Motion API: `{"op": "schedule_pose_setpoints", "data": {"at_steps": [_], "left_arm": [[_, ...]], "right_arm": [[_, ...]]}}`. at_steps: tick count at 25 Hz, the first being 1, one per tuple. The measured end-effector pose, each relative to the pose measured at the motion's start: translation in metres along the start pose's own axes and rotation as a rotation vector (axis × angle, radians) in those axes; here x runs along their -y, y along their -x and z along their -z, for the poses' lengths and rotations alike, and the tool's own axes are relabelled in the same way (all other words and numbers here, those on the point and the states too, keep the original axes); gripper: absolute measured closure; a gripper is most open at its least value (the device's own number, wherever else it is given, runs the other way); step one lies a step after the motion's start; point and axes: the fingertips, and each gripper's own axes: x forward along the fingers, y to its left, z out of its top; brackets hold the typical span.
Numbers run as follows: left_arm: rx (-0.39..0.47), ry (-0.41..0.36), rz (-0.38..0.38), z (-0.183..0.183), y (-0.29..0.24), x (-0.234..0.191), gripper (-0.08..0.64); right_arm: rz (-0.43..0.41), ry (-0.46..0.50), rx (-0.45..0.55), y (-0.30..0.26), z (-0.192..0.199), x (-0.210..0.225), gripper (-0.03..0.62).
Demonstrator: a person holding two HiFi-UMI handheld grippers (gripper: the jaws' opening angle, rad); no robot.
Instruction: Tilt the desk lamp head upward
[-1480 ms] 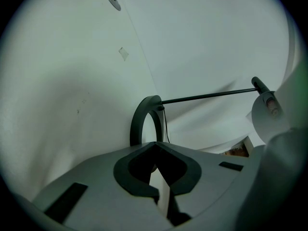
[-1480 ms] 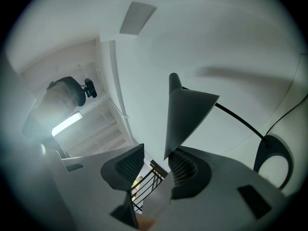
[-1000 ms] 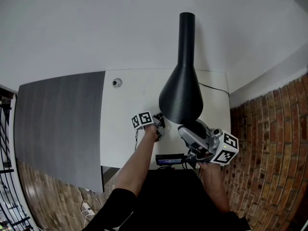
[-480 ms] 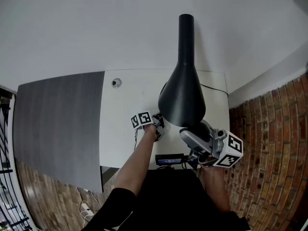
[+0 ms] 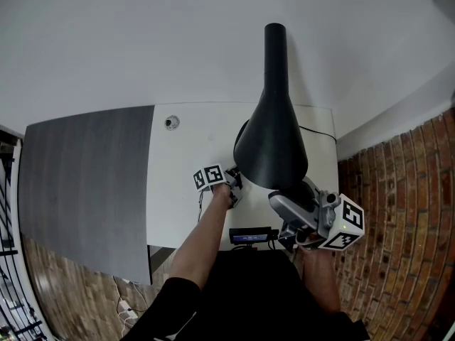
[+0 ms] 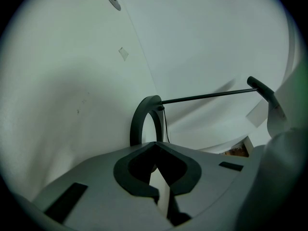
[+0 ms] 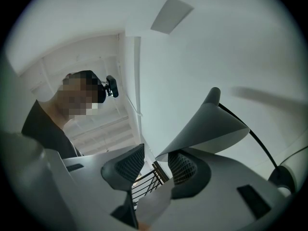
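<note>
The desk lamp stands at the back right of the white desk (image 5: 185, 190). Its black lamp head (image 5: 270, 148) flares from a narrow neck at the top of the head view to a wide rim just above both grippers.

**Left gripper** (image 5: 233, 182): it sits at the desk surface, beside the left edge of the rim. In the left gripper view the jaws are closed, tips together, with the lamp's black ring base (image 6: 142, 121) running down into the notch between them. A thin black cable (image 6: 207, 96) leads off from the ring.

**Right gripper** (image 5: 284, 199): it is held under the right side of the rim, with its marker cube (image 5: 345, 222) pointing toward the brick surface (image 5: 398, 212). In the right gripper view the jaws stand apart and pinch nothing. The edge of the lamp head (image 7: 211, 126) reaches into the gap and lies against one ribbed pad (image 7: 182, 166). The other pad is clear of it.

**Change over the last second:**
- The right gripper and its cube have moved toward the right edge of the head view.
- The lamp head's wide end looks larger and reaches lower in the frame.
- The left gripper has kept its place on the base.

A small display unit (image 5: 250, 236) sits at the near desk edge, and a dark grey panel (image 5: 85, 183) adjoins the desk on the left.
</note>
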Motion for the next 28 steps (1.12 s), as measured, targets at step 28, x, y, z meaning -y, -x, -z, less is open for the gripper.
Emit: {"op": "schedule_pose_setpoints", "data": {"at_steps": [28], "left_arm": [[-0.003,0.002,-0.004,0.001,-0.003,-0.002,0.551]], "right_arm": [[-0.017,0.041,0.041,-0.006,-0.018,-0.011,0.433]]}}
